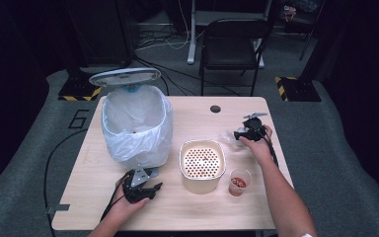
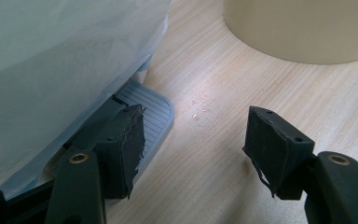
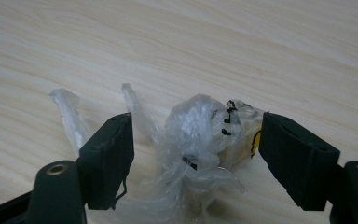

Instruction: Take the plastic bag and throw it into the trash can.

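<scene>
Crumpled plastic wrapper (image 3: 200,144) lies on table (image 3: 261,46), between jaws of right gripper (image 3: 193,154); jaws part-open, pads not yet pressing, right pad touching or nearly touching wad; risk: thin film slips or only loose tail gets pinched, wad drops short of lined pedal bin (image 1: 135,126); left gripper (image 2: 193,149) empty, one jaw resting on bin pedal (image 2: 154,112); if pedal slips free, lid (image 1: 124,76) falls shut.

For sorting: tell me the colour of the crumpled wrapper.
Clear plastic wrapper, with yellow and black print; right gripper view shows it best.
</scene>
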Tool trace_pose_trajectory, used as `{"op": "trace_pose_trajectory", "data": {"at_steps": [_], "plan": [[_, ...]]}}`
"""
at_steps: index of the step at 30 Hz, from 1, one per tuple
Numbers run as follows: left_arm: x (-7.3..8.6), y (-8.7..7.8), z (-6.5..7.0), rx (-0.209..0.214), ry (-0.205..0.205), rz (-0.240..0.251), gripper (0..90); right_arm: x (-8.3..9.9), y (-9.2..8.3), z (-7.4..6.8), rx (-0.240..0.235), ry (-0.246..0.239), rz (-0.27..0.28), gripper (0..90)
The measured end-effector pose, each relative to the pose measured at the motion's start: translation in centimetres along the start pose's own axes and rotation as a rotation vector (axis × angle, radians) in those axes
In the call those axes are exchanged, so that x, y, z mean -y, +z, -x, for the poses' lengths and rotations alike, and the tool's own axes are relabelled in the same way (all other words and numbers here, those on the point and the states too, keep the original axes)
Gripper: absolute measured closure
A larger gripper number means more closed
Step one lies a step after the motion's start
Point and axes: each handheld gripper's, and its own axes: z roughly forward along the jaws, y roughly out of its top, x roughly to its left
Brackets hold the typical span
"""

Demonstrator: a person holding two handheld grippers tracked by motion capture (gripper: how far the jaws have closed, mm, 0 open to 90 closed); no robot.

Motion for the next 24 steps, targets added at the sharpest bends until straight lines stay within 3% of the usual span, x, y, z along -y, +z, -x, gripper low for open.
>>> {"op": "trace_pose_trajectory", "data": {"at_steps": [7, 12, 15, 17, 24], "plan": [[0.0, 0.0, 0.0, -0.006, 0.0, 0.005, 37.5, 0.7, 1.1, 0.4, 0.005, -0.012, -0.031, 46.7], [0.0, 0.0, 0.0, -0.001, 0.004, -0.002, 37.5, 1.1, 1.2, 0.5, -0.025, -0.003, -0.038, 59.7], [0.0, 0.1, 0.1, -0.01, 0.004, 0.004, 37.5, 1.1, 1.1, 0.4, -0.022, -0.002, -0.022, 63.3], [-0.1, 0.0, 0.0, -0.013, 0.032, -0.006, 37.5, 1.0, 0.7, 0.3, -0.037, -0.013, -0.013, 64.7], [-0.1, 0.0, 0.0, -0.013, 0.03, -0.005, 37.5, 0.3, -1.2, 0.2, -0.066, -0.028, 0.012, 66.7]]}}
